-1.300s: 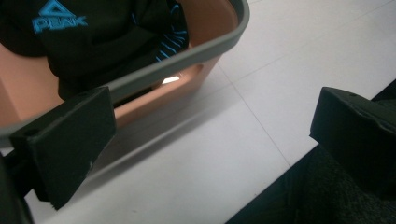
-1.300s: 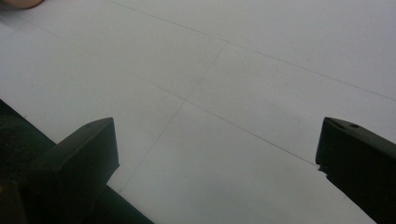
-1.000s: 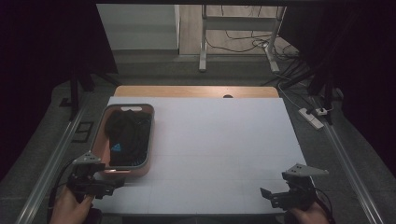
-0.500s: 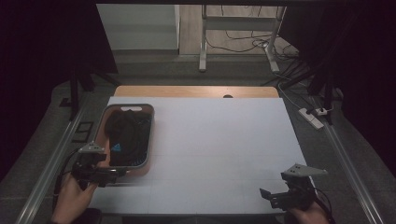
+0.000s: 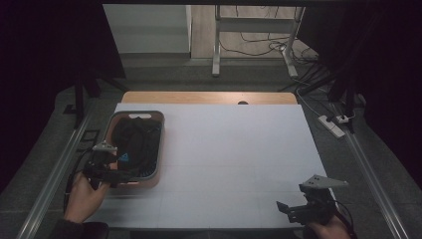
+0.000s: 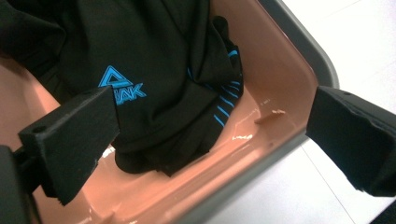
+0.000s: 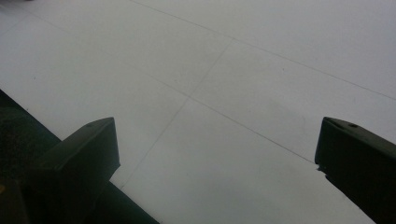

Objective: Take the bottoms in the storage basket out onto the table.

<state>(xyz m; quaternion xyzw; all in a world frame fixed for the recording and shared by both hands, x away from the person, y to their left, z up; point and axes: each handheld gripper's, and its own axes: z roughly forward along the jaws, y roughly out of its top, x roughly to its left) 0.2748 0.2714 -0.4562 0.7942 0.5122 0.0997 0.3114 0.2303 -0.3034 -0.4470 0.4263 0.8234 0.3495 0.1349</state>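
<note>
My left gripper (image 6: 210, 140) has its fingers (image 6: 70, 140) spread wide, one over the inside of the basin (image 6: 289, 88) and one out past its grey rim, pinching nothing. Between them lies the black garment (image 6: 154, 79), bunched in the pinkish basin at the left side of the worktop (image 5: 239, 164). It looks soft, light and limp, so I expect it to sag and trail when lifted. I would bite into the thick fold near the blue stripes (image 6: 224, 107), deep enough to catch several layers, since a thin edge could slip out. My right gripper (image 7: 215, 172) hangs over bare worktop near the front right corner, fingers likewise apart and empty.
</note>
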